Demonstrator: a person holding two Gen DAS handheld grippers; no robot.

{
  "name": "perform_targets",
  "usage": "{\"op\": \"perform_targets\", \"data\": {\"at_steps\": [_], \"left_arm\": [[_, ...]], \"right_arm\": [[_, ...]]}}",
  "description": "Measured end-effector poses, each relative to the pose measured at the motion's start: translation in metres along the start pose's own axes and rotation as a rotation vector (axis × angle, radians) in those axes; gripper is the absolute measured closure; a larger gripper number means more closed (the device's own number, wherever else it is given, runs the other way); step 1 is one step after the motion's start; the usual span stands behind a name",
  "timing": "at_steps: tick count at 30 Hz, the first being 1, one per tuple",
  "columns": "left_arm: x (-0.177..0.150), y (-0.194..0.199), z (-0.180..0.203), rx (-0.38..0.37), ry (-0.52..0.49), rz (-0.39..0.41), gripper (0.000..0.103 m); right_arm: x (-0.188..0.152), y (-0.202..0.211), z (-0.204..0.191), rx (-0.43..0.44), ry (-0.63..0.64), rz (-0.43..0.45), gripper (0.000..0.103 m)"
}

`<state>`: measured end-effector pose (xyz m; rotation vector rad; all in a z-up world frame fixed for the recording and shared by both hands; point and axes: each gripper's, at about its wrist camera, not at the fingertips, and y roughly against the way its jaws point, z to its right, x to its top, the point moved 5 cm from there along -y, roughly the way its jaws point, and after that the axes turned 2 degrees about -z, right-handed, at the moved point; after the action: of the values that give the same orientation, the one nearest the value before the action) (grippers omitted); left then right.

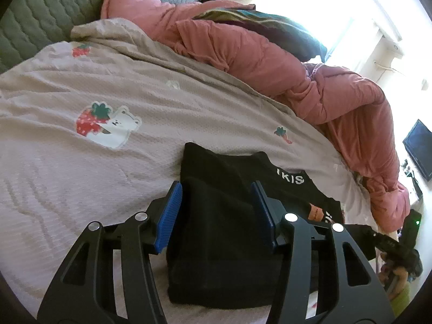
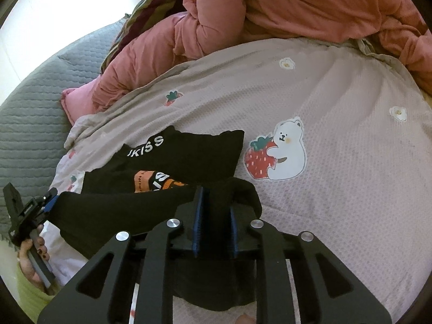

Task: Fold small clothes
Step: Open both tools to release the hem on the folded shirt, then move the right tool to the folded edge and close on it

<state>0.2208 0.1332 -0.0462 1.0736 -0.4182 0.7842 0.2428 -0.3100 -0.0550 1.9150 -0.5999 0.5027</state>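
Observation:
A small black garment [image 1: 224, 216] with white lettering and an orange patch lies partly folded on the pale pink bedspread [image 1: 81, 86]. My left gripper [image 1: 217, 198] is open, its blue pads on either side of the folded black cloth. In the right wrist view my right gripper [image 2: 216, 210] is shut on a bunched edge of the same black garment [image 2: 172, 162], held between its blue pads. The left gripper [image 2: 40, 205] also shows at the far left of that view, held by a hand at the garment's other end.
A salmon-pink duvet [image 1: 270, 62] is heaped along the far side of the bed, with a dark striped cloth [image 1: 264, 24] on top. A grey quilted cover [image 2: 29, 113] lies beyond the bedspread. A bright window [image 1: 337, 5] is behind. The bedspread has bear and strawberry prints [image 2: 278, 154].

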Motion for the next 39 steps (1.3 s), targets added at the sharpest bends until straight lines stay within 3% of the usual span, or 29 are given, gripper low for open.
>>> {"op": "perform_targets", "data": {"at_steps": [2, 3, 4, 13, 15, 25, 39], "left_arm": [[-0.001, 0.004, 0.003, -0.006, -0.004, 0.004, 0.059], [-0.003, 0.009, 0.005, -0.004, -0.014, 0.011, 0.059], [-0.003, 0.011, 0.006, 0.000, -0.021, 0.015, 0.059], [-0.025, 0.037, 0.028, 0.020, -0.137, 0.032, 0.058], [-0.032, 0.040, 0.029, 0.019, -0.148, 0.023, 0.050], [-0.075, 0.044, 0.032, 0.037, -0.201, -0.069, 0.045], [-0.117, 0.023, 0.059, 0.055, -0.386, -0.191, 0.042]], "right_arm": [[-0.001, 0.003, -0.001, 0.012, 0.003, 0.003, 0.070], [-0.002, 0.005, -0.001, 0.016, 0.003, 0.003, 0.051], [-0.002, 0.008, 0.000, -0.001, 0.000, 0.017, 0.043], [-0.013, 0.043, 0.010, -0.011, -0.016, 0.047, 0.043], [-0.022, 0.050, 0.005, 0.000, 0.001, 0.043, 0.042], [-0.052, 0.058, -0.020, 0.050, 0.050, -0.012, 0.039], [-0.082, 0.045, -0.034, 0.078, 0.074, -0.082, 0.039]]}}
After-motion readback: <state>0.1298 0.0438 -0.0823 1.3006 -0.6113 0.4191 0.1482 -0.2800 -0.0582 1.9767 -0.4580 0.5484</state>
